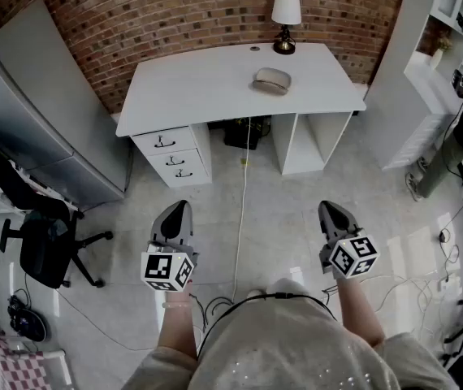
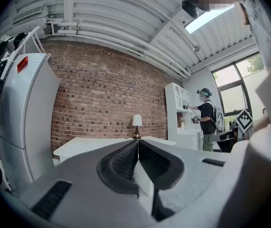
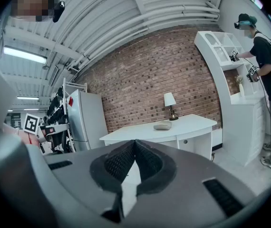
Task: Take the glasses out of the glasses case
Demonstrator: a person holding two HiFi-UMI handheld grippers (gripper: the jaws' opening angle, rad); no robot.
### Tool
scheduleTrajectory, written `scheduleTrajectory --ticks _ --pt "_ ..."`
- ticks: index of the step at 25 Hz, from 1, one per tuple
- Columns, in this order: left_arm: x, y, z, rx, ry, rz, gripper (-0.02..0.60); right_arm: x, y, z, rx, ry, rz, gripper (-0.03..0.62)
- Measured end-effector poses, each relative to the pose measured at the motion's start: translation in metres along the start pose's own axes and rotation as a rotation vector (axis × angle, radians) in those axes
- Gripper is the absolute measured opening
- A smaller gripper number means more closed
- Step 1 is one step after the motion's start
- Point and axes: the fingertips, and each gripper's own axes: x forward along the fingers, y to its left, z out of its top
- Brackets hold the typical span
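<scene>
A closed beige glasses case (image 1: pixel 272 80) lies on the white desk (image 1: pixel 199 88), right of its middle; it shows small and far off as the glasses case (image 3: pixel 162 125) in the right gripper view. The glasses are not visible. My left gripper (image 1: pixel 178 207) and right gripper (image 1: pixel 329 206) hang over the floor, well short of the desk, both pointing toward it. Each is shut with nothing between its jaws; the left gripper (image 2: pixel 138 141) and the right gripper (image 3: pixel 135 142) show their tips touching.
A table lamp (image 1: pixel 285 21) stands at the desk's back edge. The desk has drawers (image 1: pixel 173 157) on its left side. A grey fridge (image 1: pixel 45 104) and an office chair (image 1: pixel 45 246) are at the left. White shelves (image 1: pixel 447 55) are at the right, where a person (image 3: pixel 268 65) stands. A cable (image 1: pixel 242 218) runs across the floor.
</scene>
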Motion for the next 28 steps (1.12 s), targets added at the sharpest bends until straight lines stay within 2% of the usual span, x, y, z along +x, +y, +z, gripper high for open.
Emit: scheduleTrajectory --ticks 9,19,28 --pt "-0.017 0.011 -0.002 -0.033 -0.003 0.014 0.006 -0.004 0.01 0.005 -0.016 0.014 -0.003 0.005" --pt "-0.024 0.019 -0.022 -0.073 0.032 0.021 0.006 -0.002 0.005 -0.004 0.034 0.032 -0.023 0.006" --pt "0.003 0.033 -0.03 -0.098 0.04 0.037 0.006 0.028 -0.009 -0.004 0.015 0.051 -0.016 0.012"
